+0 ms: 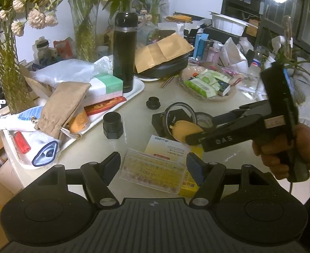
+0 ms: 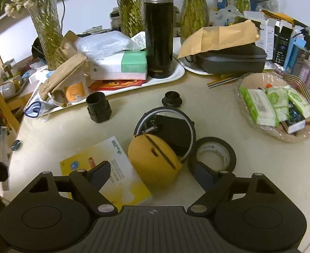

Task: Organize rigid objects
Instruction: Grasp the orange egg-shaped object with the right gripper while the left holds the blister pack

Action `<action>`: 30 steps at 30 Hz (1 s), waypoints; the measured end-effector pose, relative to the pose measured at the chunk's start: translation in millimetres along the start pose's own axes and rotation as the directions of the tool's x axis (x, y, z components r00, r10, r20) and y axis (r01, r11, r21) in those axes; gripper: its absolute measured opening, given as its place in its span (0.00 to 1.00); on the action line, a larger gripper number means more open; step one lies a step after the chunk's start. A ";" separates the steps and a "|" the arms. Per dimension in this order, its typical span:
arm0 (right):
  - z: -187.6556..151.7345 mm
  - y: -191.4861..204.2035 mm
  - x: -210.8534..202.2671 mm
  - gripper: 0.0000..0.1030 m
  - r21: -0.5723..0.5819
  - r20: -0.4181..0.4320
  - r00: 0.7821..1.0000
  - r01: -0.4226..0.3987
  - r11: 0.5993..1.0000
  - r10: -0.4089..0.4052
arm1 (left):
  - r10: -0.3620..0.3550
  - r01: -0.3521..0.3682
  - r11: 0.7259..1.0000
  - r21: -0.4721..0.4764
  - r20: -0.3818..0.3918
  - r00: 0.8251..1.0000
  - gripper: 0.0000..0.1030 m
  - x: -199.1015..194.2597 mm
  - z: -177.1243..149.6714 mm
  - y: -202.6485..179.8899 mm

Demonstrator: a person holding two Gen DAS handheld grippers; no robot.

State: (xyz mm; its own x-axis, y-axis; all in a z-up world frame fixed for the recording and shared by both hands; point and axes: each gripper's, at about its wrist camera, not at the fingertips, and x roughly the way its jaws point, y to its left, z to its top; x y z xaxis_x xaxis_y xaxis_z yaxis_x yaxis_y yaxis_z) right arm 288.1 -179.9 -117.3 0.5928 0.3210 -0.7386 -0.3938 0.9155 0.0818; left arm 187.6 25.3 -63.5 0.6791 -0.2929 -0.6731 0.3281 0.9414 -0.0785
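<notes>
Tape roll [image 2: 213, 155] beside yellow pouch [image 2: 155, 160]

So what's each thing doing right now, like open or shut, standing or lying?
Left hand-held gripper: open, over the clear plastic box.
Right hand-held gripper: open, around the yellow pouch.
Yellow pouch: zipped shut, lying on the table.
Clear plastic box: lid on, lying flat.
Black flask: upright, capped, on the white tray.
Tape roll: lying flat.
Black zip case: shut, brown envelope on top.
</notes>
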 end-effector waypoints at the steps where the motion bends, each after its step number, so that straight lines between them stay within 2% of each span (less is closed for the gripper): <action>1: 1.7 -0.5 3.7 0.83 -0.001 -0.005 1.000 0.003 1.000 -0.003 | -0.001 0.001 1.000 -0.001 0.000 1.000 0.66 -0.2 0.2 0.2; 9: 10.1 -8.8 32.4 0.75 0.041 -0.044 0.999 -0.028 0.999 0.029 | 0.003 -0.003 1.000 -0.004 -0.009 1.000 0.66 2.1 0.7 1.9; 12: 11.4 -7.0 39.6 0.66 0.034 -0.060 0.998 -0.034 0.999 0.036 | 0.002 -0.002 1.000 -0.002 -0.014 1.000 0.66 3.2 0.8 1.8; 20: 10.8 -8.3 36.2 0.63 0.045 -0.067 0.998 -0.013 0.999 0.016 | 0.000 0.000 1.000 0.000 -0.027 1.000 0.66 6.3 0.1 1.4; 30: 10.2 -12.8 14.8 0.62 0.044 -0.021 1.000 0.007 0.999 -0.006 | -0.003 0.003 1.000 0.007 -0.020 1.000 0.66 4.8 1.2 -2.8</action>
State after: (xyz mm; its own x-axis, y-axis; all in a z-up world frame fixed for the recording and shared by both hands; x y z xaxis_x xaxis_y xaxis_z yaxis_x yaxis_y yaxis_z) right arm 309.0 -184.4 -122.5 0.5806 0.3105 -0.7526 -0.3581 0.9276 0.1064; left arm 190.8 21.1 -65.7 0.6648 -0.2918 -0.6876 0.3347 0.9393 -0.0750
